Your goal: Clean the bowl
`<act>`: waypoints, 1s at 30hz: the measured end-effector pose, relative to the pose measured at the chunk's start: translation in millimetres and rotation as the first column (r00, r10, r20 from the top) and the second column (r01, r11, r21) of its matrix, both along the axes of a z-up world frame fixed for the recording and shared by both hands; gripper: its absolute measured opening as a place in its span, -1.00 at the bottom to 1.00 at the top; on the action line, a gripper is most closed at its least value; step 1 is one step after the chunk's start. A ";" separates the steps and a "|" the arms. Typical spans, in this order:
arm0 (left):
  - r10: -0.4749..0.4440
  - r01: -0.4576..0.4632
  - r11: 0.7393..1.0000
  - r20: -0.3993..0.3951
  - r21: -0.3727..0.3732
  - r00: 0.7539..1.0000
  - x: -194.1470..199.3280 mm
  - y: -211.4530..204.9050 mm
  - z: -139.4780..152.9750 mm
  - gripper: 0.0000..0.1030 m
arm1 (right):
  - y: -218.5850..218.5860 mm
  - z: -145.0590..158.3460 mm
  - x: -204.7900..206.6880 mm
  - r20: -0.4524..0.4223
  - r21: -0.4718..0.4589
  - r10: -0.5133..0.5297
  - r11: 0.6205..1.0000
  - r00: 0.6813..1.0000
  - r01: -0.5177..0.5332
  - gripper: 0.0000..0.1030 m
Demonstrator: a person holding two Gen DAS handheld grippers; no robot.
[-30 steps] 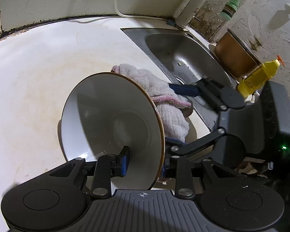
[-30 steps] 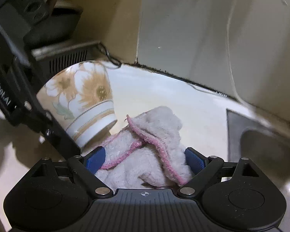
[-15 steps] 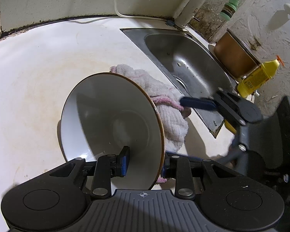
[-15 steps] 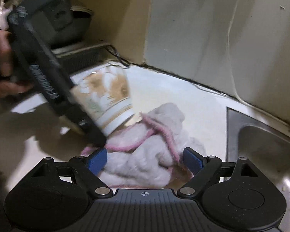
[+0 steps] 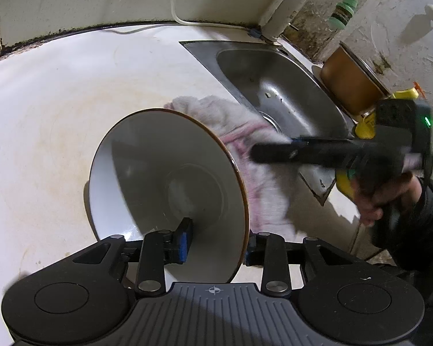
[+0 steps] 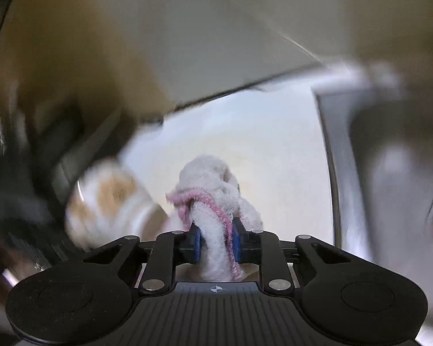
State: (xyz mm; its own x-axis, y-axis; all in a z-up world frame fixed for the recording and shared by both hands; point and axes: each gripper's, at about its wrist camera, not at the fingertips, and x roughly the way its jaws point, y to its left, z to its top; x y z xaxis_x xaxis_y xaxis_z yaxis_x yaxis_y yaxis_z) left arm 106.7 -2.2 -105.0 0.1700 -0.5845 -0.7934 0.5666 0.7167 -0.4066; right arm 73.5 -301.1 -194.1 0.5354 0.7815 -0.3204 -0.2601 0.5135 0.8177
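Observation:
A white bowl (image 5: 164, 173) with a brown rim is held tilted over the white counter (image 5: 57, 115). My left gripper (image 5: 216, 243) clamps its wall, one pad inside and one outside; the jaws are easing open slightly while still pressing on it. The bowl's flowered outside (image 6: 109, 199) shows blurred at the left of the right wrist view. My right gripper (image 6: 216, 240) is closing, and its blue pads pinch a white cloth with pink trim (image 6: 213, 184). In the left wrist view that gripper (image 5: 262, 152) reaches in from the right, over the cloth (image 5: 210, 112) behind the bowl.
A steel sink (image 5: 288, 86) is set into the counter on the right, with a faucet (image 5: 285, 8) behind it. A copper pot (image 5: 349, 83) and a yellow bottle (image 5: 366, 127) stand past the sink. A person's hand (image 5: 384, 196) holds the right gripper.
The right gripper's jaws went from wide apart around the cloth to pinched on it. That gripper rolled and swung across. The bowl and left gripper stayed put.

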 end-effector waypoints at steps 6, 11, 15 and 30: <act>-0.025 0.024 1.000 0.026 0.014 0.999 -2.2 -3.2 0.7 -0.30 | 18.0 28.8 -3.5 0.120 0.128 0.131 0.981 0.984 -0.146 -0.61; -0.052 0.049 0.998 0.067 0.038 0.996 -1.5 -2.8 5.1 -0.31 | 51.5 21.9 21.9 0.070 -0.172 0.115 0.980 0.991 -0.101 -0.61; -0.052 0.049 0.998 0.070 0.044 0.996 -1.5 -5.2 4.4 -0.31 | 67.2 14.9 13.4 0.091 -0.334 0.154 0.935 0.984 -0.116 -0.61; -0.111 0.103 0.992 0.113 0.071 0.987 -2.0 -18.2 14.0 -0.31 | 71.8 29.2 0.0 0.163 -0.300 0.158 0.948 0.974 -0.104 -0.61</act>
